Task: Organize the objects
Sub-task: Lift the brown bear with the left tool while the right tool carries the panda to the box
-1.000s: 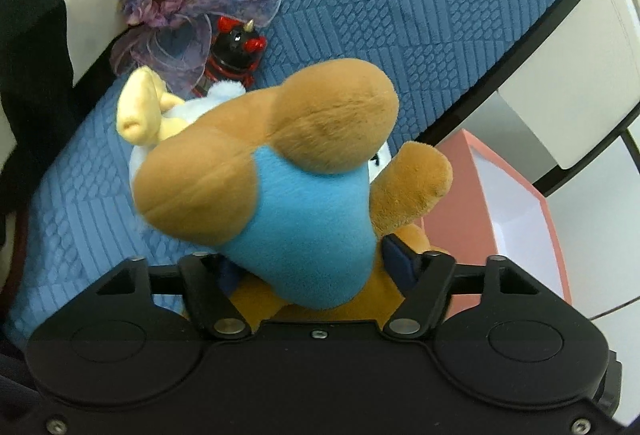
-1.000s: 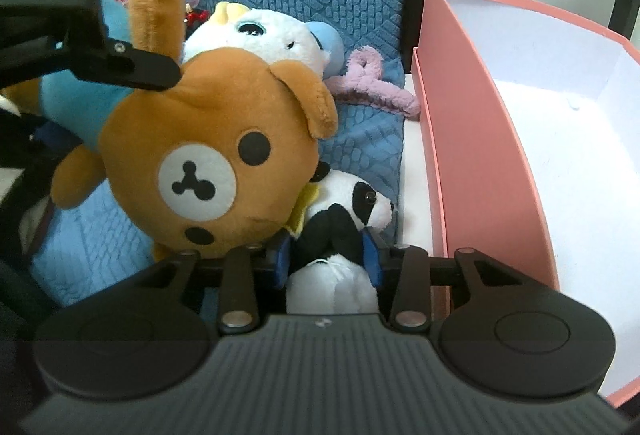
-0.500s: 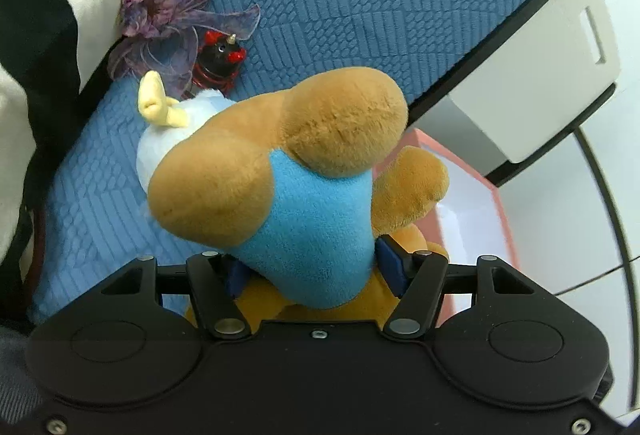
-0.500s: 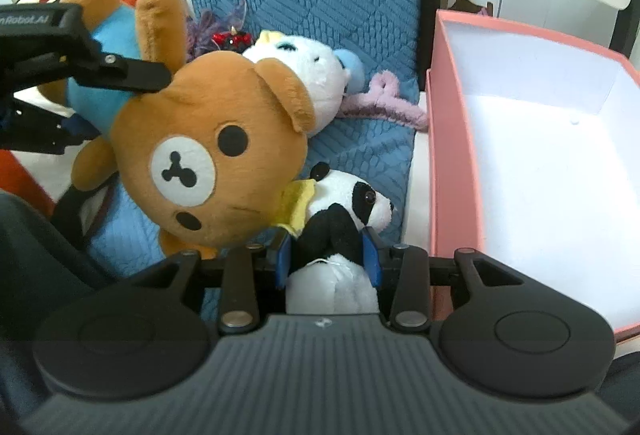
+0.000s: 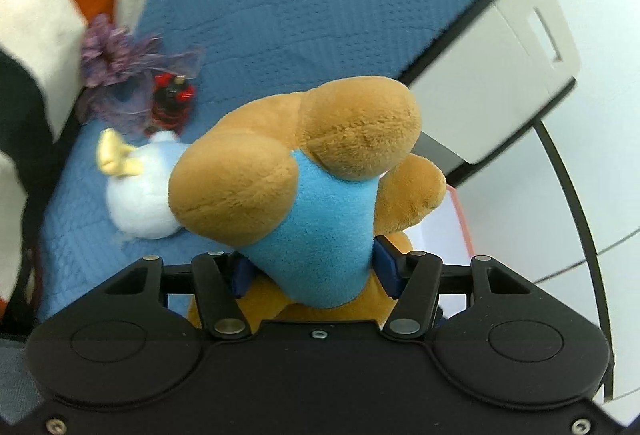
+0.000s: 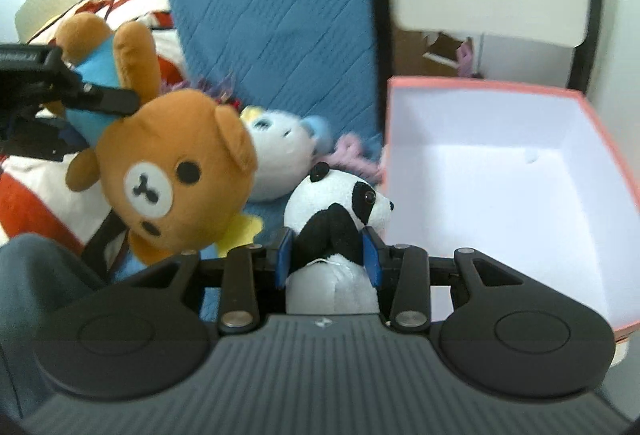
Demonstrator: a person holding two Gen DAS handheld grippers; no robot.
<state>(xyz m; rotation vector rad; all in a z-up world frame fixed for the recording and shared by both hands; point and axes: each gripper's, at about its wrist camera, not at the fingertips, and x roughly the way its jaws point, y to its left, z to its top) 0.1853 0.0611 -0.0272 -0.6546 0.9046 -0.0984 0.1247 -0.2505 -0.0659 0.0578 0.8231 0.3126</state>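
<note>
My left gripper [image 5: 316,271] is shut on a brown teddy bear in a blue shirt [image 5: 316,219] and holds it in the air, legs up; its head [image 6: 172,175] hangs down in the right wrist view. My right gripper [image 6: 328,255] is shut on a black-and-white panda plush [image 6: 336,207], lifted beside the open pink box [image 6: 500,171] with a white inside. A white plush with blue ears [image 6: 280,143] lies on the blue quilted cushion [image 5: 320,3].
A purple flower [image 5: 116,55] and a small red-and-black figure [image 5: 172,103] lie at the cushion's back. A pink fuzzy piece [image 6: 356,159] lies by the box. A striped blanket [image 5: 44,7] is at left. A white cabinet [image 5: 500,59] stands behind.
Both grippers have risen with their plushes. The panda is now clear of the cushion and the box shows more fully to its right.
</note>
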